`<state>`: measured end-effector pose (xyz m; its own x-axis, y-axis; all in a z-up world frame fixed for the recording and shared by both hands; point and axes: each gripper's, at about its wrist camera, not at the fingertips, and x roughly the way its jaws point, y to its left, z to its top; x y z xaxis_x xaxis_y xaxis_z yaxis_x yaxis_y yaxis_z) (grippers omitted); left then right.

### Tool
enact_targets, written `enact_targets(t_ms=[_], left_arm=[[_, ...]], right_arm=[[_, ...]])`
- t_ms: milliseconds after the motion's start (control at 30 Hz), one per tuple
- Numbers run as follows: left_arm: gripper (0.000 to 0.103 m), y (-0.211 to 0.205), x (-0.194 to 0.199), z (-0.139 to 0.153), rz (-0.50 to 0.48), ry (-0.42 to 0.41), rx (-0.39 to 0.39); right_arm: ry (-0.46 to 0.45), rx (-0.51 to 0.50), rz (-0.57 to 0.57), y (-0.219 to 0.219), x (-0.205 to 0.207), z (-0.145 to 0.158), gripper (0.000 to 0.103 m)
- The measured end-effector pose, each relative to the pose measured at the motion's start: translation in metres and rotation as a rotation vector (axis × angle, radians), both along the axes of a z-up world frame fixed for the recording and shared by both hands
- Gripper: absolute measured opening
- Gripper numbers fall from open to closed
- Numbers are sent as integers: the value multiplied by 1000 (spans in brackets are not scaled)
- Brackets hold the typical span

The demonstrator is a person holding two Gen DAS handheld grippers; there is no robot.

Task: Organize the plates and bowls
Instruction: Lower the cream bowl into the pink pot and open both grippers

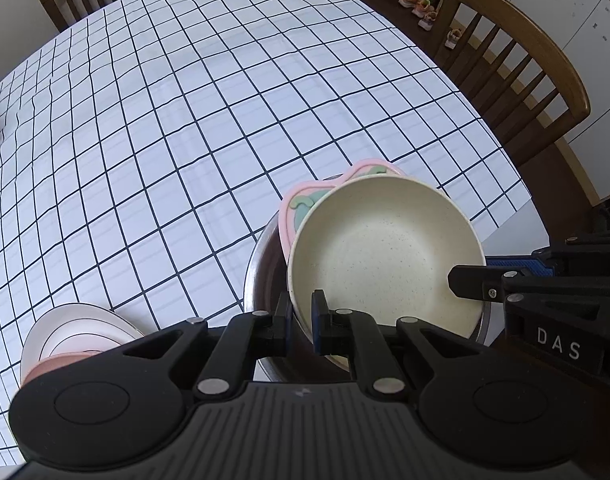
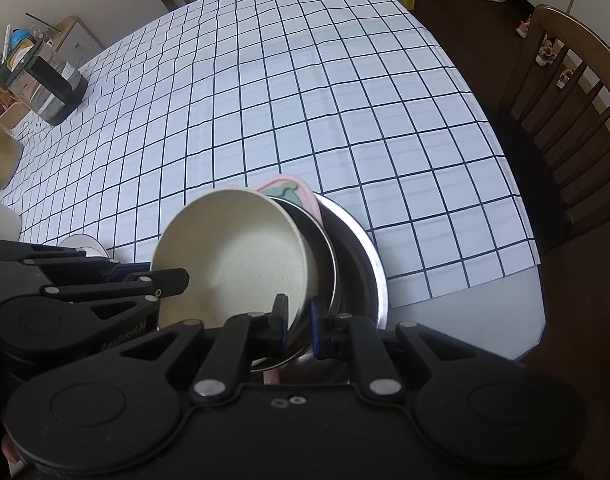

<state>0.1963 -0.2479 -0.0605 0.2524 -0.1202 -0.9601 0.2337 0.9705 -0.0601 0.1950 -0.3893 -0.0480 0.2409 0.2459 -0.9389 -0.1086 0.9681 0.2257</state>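
- The counter (image 1: 185, 128), under a white cloth with a dark grid, stretches ahead of both my sets of fingers; wooden chairs (image 1: 517, 60) stand at its far and right edges.
- A large steel bowl (image 2: 365, 256) sits on the counter just beyond my right fingers and holds the other dishes.
- Inside it a smaller steel bowl (image 2: 325, 248) lies tilted, and the cream speckled bowl (image 1: 385, 244) is nested in that one.
- My left fingers (image 1: 301, 320) are clenched on the near rim of the cream speckled bowl, one pad inside and one outside.
- My right fingers (image 2: 299, 326) are clenched on the opposite rim, taking the cream wall and, as far as I can tell, the steel rim beside it.
- A pink plate (image 1: 301, 200) with a green figure leans behind the cream bowl, on the far side from my fingers.
- A stack of white and pink plates (image 1: 77, 336) lies on the counter, left of my left fingers.
- A dark kettle (image 2: 53, 84) stands far off at the counter's left edge.
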Motion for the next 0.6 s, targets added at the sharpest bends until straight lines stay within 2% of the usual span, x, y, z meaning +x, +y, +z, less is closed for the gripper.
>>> enact_targets(t_ms=[133, 267, 600], left_arm=[[8, 2, 1, -2, 3, 6, -7], [8, 8, 3, -2, 12, 8, -40], [8, 20, -7, 7, 23, -46, -99]], right_arm=[[9, 9, -7, 0, 1, -3, 12], [6, 16, -13, 1, 1, -4, 19], [-41, 33, 4, -2, -5, 4, 27]])
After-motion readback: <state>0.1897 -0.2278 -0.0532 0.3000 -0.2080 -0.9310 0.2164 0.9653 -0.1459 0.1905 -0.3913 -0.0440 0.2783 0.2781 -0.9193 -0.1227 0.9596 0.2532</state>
